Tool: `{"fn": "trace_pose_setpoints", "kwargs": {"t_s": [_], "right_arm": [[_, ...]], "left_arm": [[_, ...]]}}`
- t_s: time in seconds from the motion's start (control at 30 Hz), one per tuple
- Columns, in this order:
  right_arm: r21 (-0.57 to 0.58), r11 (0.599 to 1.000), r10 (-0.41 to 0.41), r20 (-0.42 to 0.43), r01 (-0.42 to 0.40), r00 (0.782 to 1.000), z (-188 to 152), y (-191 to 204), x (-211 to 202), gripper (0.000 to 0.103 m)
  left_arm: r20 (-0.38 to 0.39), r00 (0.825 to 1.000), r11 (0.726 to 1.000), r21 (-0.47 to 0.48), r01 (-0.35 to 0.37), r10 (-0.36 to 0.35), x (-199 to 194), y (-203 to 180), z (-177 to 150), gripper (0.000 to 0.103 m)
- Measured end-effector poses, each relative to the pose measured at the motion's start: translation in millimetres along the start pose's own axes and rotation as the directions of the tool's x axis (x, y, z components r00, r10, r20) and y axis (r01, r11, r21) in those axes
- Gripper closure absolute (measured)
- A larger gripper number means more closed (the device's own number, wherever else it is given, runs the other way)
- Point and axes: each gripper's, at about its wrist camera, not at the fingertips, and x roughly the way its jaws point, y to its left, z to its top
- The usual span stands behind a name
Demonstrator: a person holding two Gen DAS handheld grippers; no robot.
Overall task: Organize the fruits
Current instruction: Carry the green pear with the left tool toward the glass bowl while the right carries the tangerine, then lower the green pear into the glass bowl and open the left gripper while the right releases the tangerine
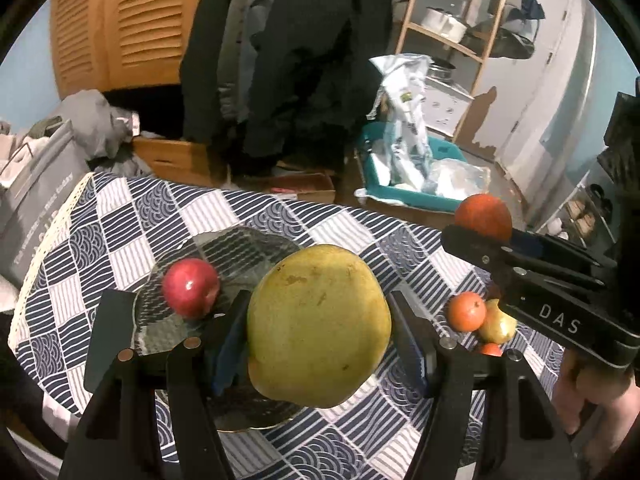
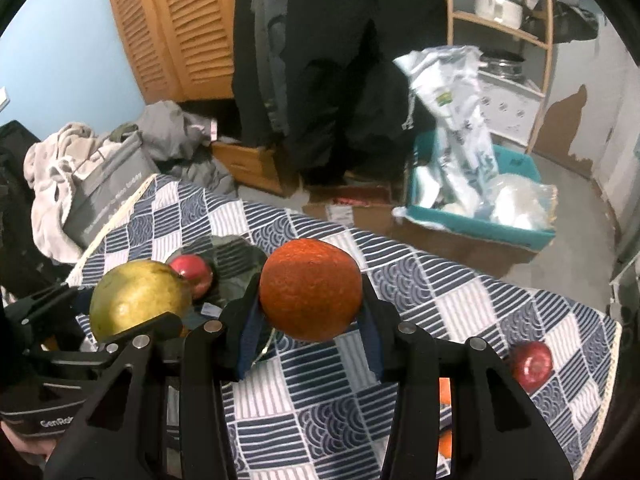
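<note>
My left gripper (image 1: pixel 320 332) is shut on a large yellow-green pear (image 1: pixel 318 326) and holds it over the near rim of a glass plate (image 1: pixel 248 248). A red apple (image 1: pixel 191 287) lies on that plate. My right gripper (image 2: pixel 310 316) is shut on an orange (image 2: pixel 310 288) and holds it above the table, right of the plate (image 2: pixel 236 256). The pear (image 2: pixel 138 300) and the plate's apple (image 2: pixel 192 272) show at the left in the right wrist view. The orange (image 1: pixel 483 216) shows at the right in the left wrist view.
A small orange fruit (image 1: pixel 467 311), a bitten yellow fruit (image 1: pixel 497 323) and another orange one (image 1: pixel 491 349) lie at the table's right. A second red apple (image 2: pixel 531 365) lies near the right edge. The checked tablecloth (image 2: pixel 460 300) covers the table. A teal bin (image 2: pixel 480 216) and boxes stand on the floor behind.
</note>
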Motion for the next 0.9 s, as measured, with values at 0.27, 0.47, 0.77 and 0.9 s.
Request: {"fn": "trace_pose_setpoints", "kwargs": {"t_s": [0.27,0.47,0.77,0.9], "right_arm": [[-0.035,0.999,0.033,-0.06,-0.035,0.998,-1,19,35,0.06],[-0.05,0.997,0.056,-0.106,-0.061,0.993,-4,32,58,0.06],[-0.043,0.992,0.109,-0.214,-0.121,0.971,-18,43,98,0.06],[-0.042,0.99,0.117,-0.254,-0.132,0.96,-26,48,111,0.06]], "left_arm": [[-0.05,0.998,0.998,-0.043,-0.049,0.047,25,31,-9,0.035],[-0.081,0.994,0.995,-0.071,-0.074,0.068,39,49,-15,0.035],[-0.124,0.989,0.992,-0.087,-0.096,0.085,55,68,-24,0.035],[-0.158,0.983,0.988,-0.106,-0.111,0.093,66,78,-31,0.035]]}}
